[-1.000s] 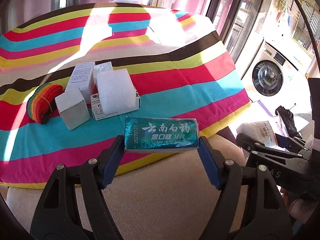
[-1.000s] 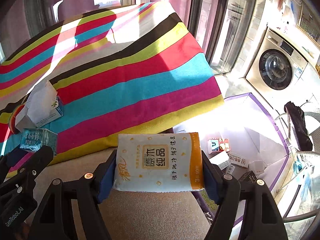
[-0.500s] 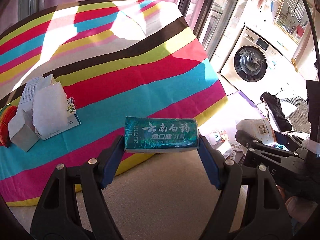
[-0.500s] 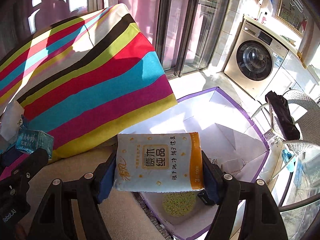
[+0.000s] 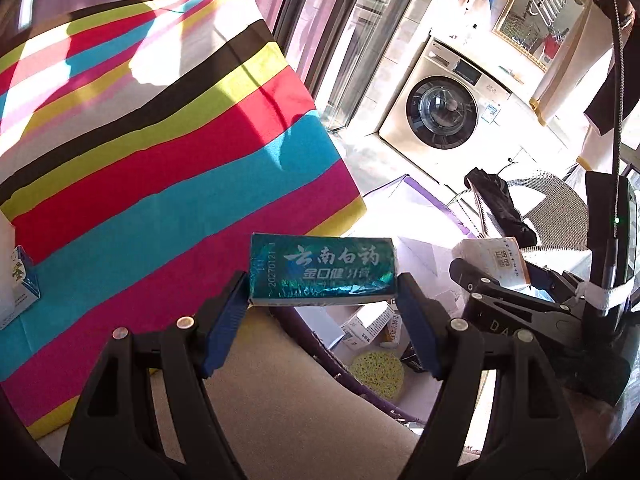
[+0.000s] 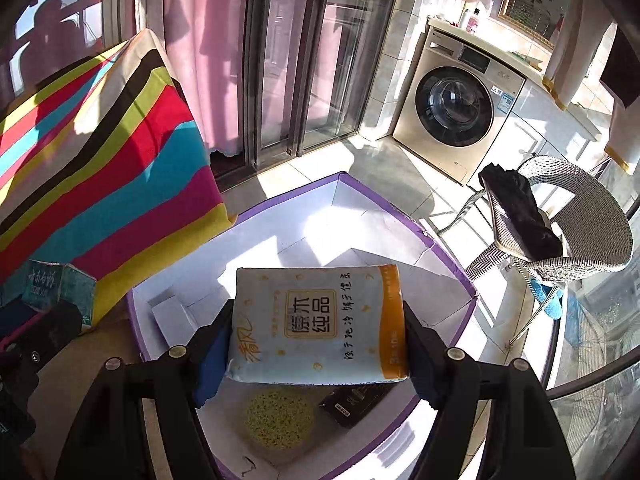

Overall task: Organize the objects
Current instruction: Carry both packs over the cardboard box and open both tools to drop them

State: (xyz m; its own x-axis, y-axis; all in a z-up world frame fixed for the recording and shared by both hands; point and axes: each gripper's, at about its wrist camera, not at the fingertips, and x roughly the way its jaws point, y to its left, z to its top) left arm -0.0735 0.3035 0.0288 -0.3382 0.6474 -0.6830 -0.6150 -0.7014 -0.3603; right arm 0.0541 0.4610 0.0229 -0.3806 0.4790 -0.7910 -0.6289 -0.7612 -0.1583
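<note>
Mostly hidden behind the tissue pack: a yellow sponge and a dark packet at 6 o'clock inside the purple-edged box. Clamped between the right gripper pads, that pack, hanging above the box. Pinched end to end in the left gripper: a teal toothpaste box, over the striped cloth edge. Cut off at 9 o'clock, a small carton. Sunlit tiles, washing machine at 1 o'clock, wicker chair at 3.
</note>
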